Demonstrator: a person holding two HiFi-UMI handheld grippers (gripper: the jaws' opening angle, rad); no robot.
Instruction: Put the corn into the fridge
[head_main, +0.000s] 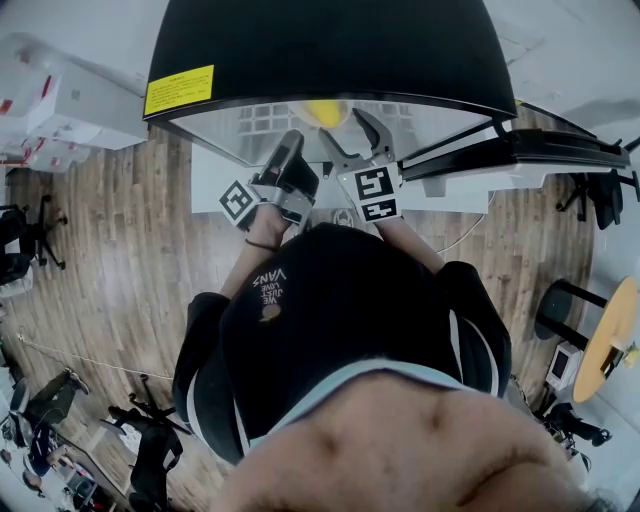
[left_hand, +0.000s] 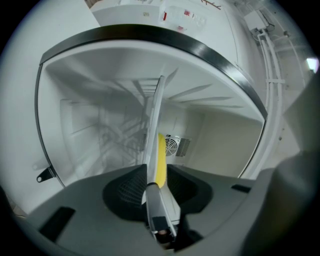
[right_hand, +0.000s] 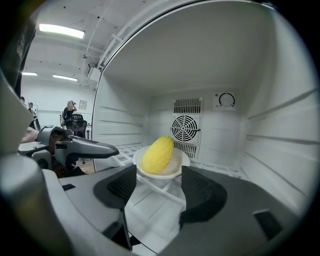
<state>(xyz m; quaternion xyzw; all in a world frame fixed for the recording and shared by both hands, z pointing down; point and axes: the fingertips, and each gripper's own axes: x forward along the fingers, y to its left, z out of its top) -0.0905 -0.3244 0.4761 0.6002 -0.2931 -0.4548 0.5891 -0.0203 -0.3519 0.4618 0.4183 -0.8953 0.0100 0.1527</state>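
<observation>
the left gripper (left_hand: 157, 182) is pinching the thin near rim of a white plate (left_hand: 153, 150), seen edge-on between its closed-in jaws. the corn (right_hand: 157, 155) is lying on that plate, inside the open fridge (right_hand: 270, 150), in front of the fan (right_hand: 185, 129) on the back wall. the right gripper (right_hand: 160, 182) is pointing at the plate from just in front, its jaws standing wide apart and gripping nothing. whether the plate is resting on the wire shelf (right_hand: 125, 149) is unclear.
</observation>
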